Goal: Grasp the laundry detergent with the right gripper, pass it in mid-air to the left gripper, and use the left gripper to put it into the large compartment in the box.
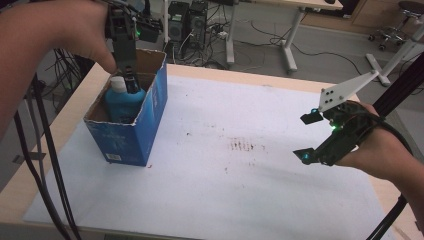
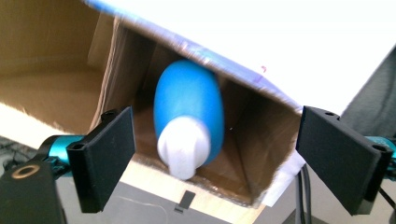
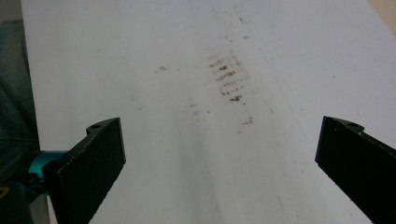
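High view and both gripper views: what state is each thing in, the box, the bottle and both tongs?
Cardboard box: upright on the white sheet, top open.
Blue bottle: standing inside the box, white cap on, free of the tongs.
Left tongs: open above the box, jaws wide on either side of the bottle, not touching it.
Right tongs: open, nothing between them, above the stained white sheet.

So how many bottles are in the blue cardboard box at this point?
1: a blue plastic bottle with a white cap stands inside the blue cardboard box, against its near-left side, just below the left gripper. The box walls hide part of the inside, so another could be hidden.
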